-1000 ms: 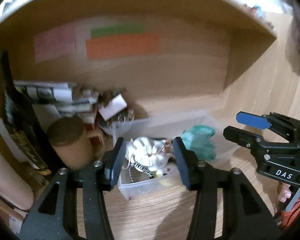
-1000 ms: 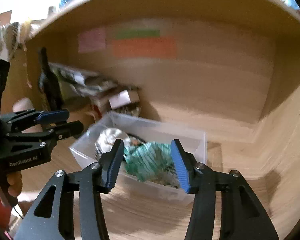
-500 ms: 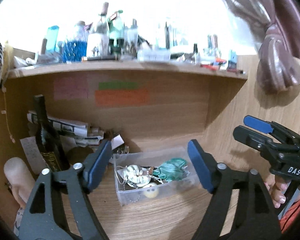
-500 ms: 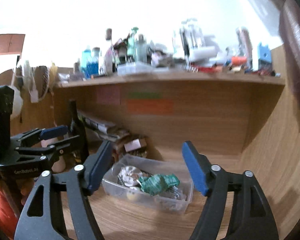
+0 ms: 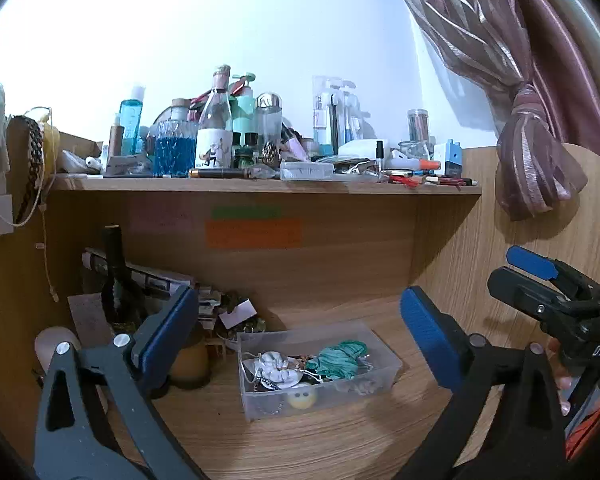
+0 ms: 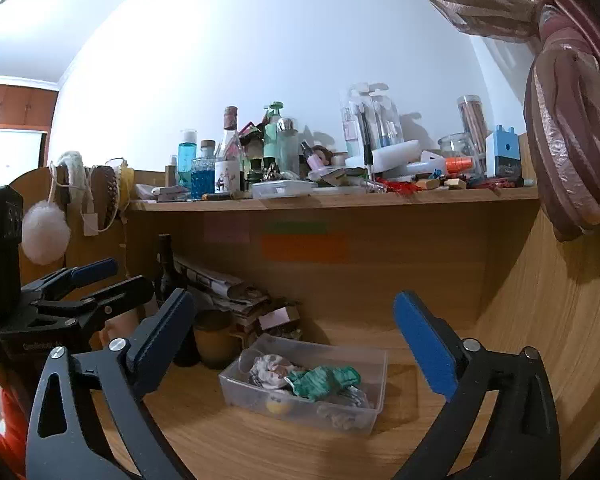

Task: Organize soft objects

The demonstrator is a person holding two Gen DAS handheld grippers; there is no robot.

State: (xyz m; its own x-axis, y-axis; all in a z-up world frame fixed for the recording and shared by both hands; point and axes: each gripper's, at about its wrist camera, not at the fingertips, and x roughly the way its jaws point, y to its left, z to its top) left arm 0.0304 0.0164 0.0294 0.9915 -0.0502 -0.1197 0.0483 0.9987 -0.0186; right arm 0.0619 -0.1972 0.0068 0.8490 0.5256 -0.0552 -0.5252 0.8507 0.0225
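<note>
A clear plastic box (image 5: 380,380) stands on the wooden desk under a shelf. It holds a green scrunchie (image 5: 338,358), a white fabric piece (image 5: 274,366), a small yellow ball (image 5: 302,398) and chains. It also shows in the right wrist view (image 6: 360,414), with the green scrunchie (image 6: 324,380). My left gripper (image 5: 296,332) is open and empty, well back from the box. My right gripper (image 6: 292,336) is open and empty, also well back from it.
A dark bottle (image 5: 118,280), a brown mug (image 5: 188,364) and stacked papers (image 5: 156,278) crowd the desk's left. The shelf (image 5: 260,186) above carries several bottles. A tied curtain (image 5: 536,168) hangs at the right. A white pompom (image 6: 46,232) hangs at the left.
Both grippers have pulled back and up from the box and opened wider. The shelf top and wall have come into view.
</note>
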